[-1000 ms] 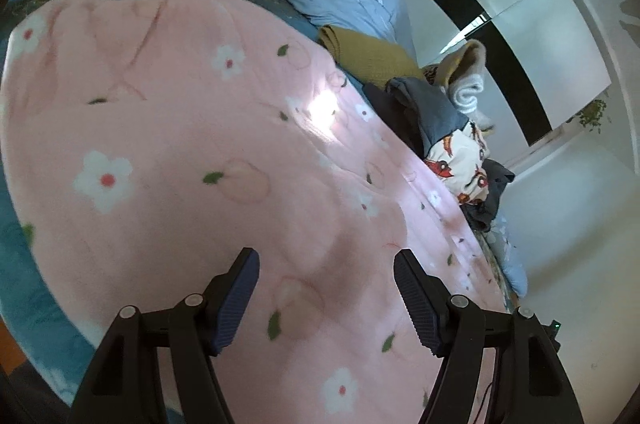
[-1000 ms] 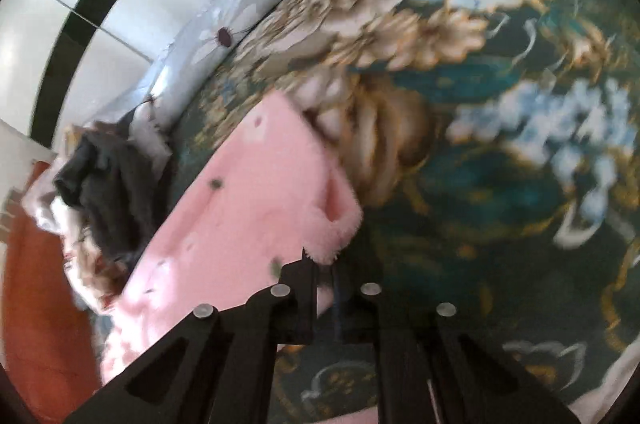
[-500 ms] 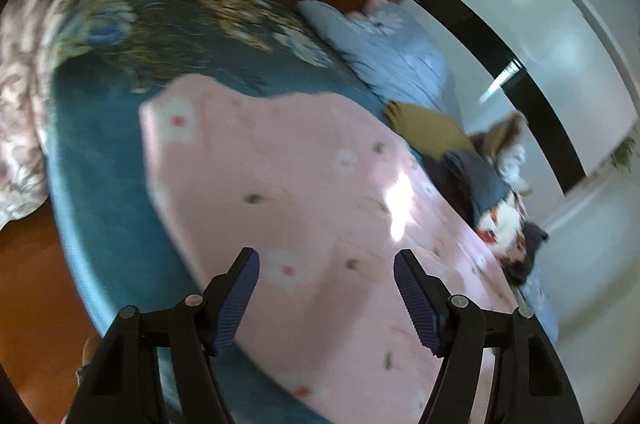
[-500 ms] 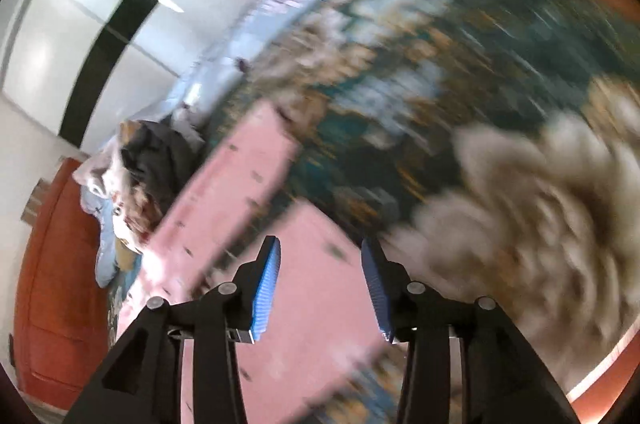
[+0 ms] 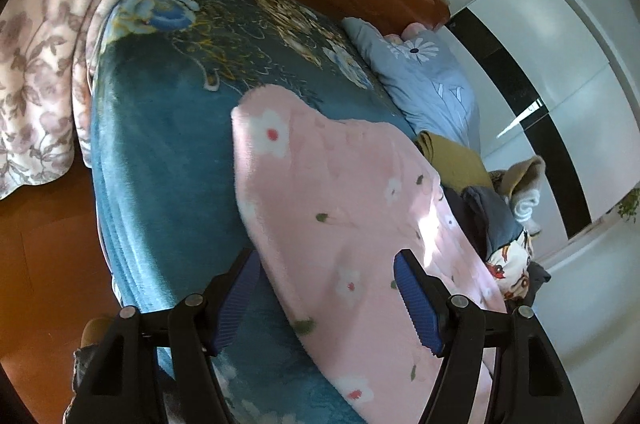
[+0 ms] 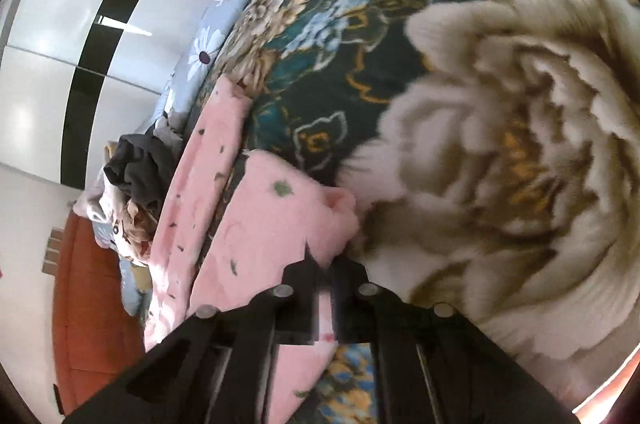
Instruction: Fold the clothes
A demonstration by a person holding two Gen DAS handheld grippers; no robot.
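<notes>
Presently the pink fleece garment (image 5: 344, 208) lies spread on the bed (image 5: 160, 152), running from the centre of the left wrist view toward 5 o'clock. The left gripper (image 5: 326, 298) hangs over its near edge, its fingers (image 5: 416, 300) released and wide apart, nothing between them; the judgement is that it is lining up on that edge for a matching hold. The right gripper (image 6: 324, 264) is clenched on a corner of the same garment (image 6: 276, 224), a tuft of pink pile standing out above the shut fingers, presumably to carry the corner across for a fold. The garment is thick and plush, with white flowers and small green leaves; the blue floral bedspread (image 6: 500, 128) beneath looks velvety. A heap of unfolded clothes (image 5: 504, 220) sits at 3 o'clock in the left view, beside a pale blue pillow (image 5: 424, 80).
</notes>
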